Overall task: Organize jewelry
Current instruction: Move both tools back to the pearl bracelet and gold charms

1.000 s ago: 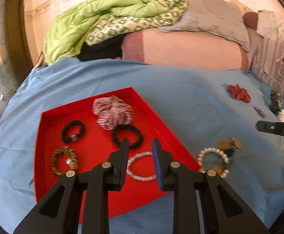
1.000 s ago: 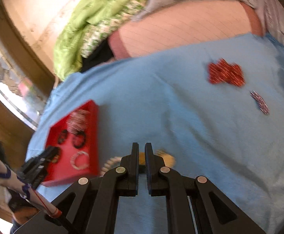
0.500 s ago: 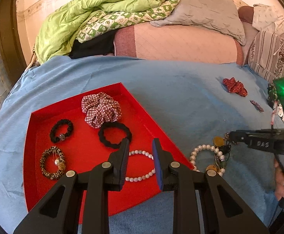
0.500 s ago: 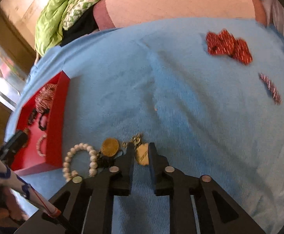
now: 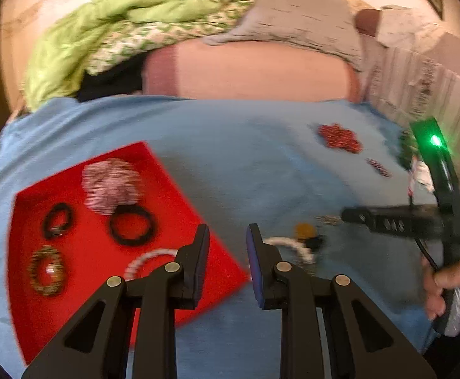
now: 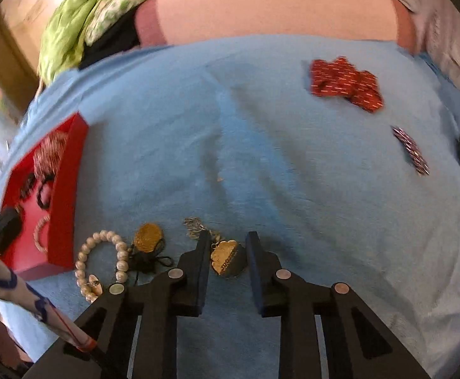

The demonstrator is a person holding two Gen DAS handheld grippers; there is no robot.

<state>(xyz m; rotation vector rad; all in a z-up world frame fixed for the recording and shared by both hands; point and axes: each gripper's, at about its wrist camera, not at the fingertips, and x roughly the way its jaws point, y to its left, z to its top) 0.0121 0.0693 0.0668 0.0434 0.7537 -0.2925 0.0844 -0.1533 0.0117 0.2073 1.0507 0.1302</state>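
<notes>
Right gripper lower, jaws just parted around gold pendant, lettering unreadable; left gripper parted, empty

blurred: red tray contents | half-hidden: pearl bracelet behind left claw

Both wrist cameras look steeply down, close over the blue bedspread, sharing the red tray.

No legible text. Gold pendant has dark lettering across its face, too blurred to read. Right gripper has pale marks along its black finger, also unreadable. No other labels or numbers.
</notes>
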